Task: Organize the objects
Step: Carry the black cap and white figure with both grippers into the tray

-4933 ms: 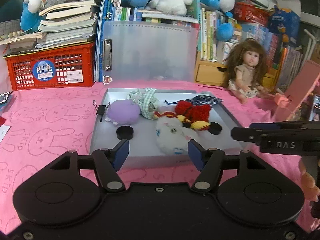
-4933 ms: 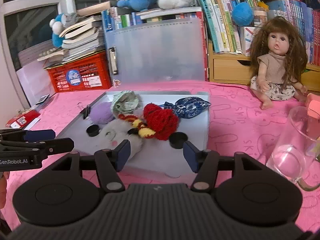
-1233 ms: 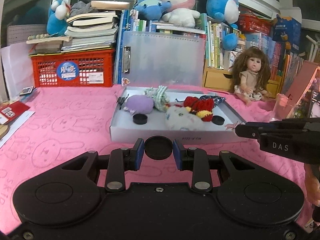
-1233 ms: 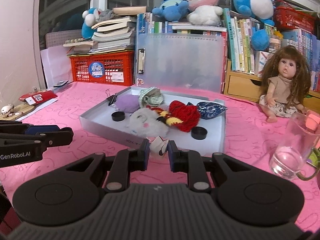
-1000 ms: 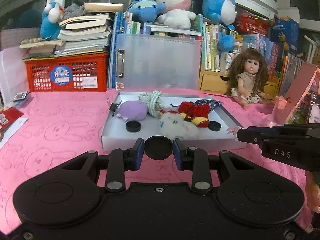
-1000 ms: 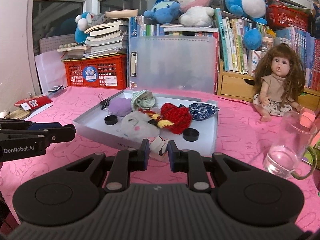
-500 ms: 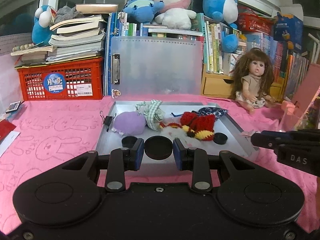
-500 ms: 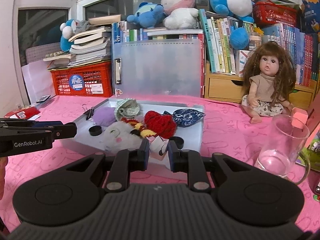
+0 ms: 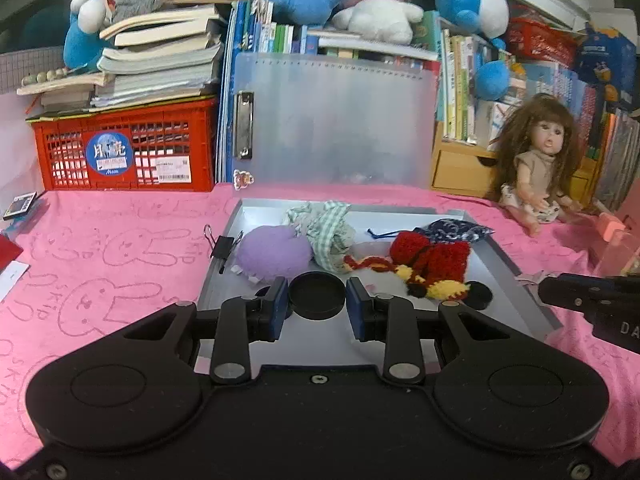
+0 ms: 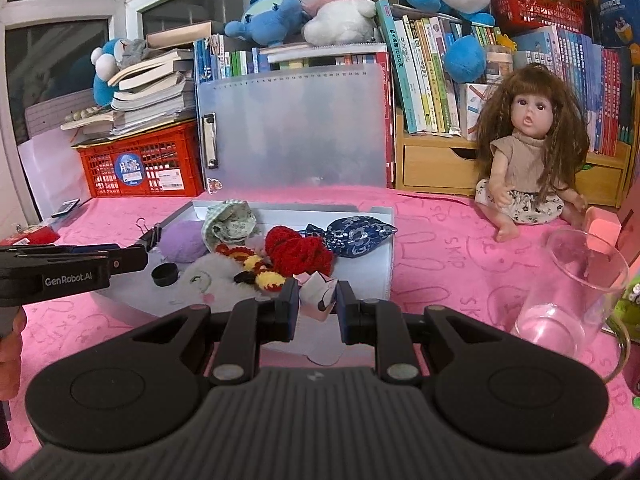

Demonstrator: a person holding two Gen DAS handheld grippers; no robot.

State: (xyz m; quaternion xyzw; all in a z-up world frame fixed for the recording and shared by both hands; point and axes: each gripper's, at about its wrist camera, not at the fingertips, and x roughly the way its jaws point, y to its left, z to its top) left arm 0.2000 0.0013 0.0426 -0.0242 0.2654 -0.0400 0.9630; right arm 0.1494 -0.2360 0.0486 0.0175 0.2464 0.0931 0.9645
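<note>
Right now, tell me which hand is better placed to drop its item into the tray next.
Left. The left gripper grips a black cap already above the gray tray floor; the right gripper holds its pink-and-white paper piece nearer the tray's front wall.

The left gripper [image 9: 317,304] points forward and somewhat downward, and its two fingers [image 9: 277,307] are closed on a round black cap [image 9: 317,295]. The right gripper [image 10: 318,307] has a similar downward tilt; its fingers [image 10: 289,307] are pressed on a small pink and white folded paper piece [image 10: 317,295]. Each gripper shows at the edge of the other's view, so they are side by side. At the left border of the right wrist view, a part of the person's hand [image 10: 11,354] is visible.
</note>
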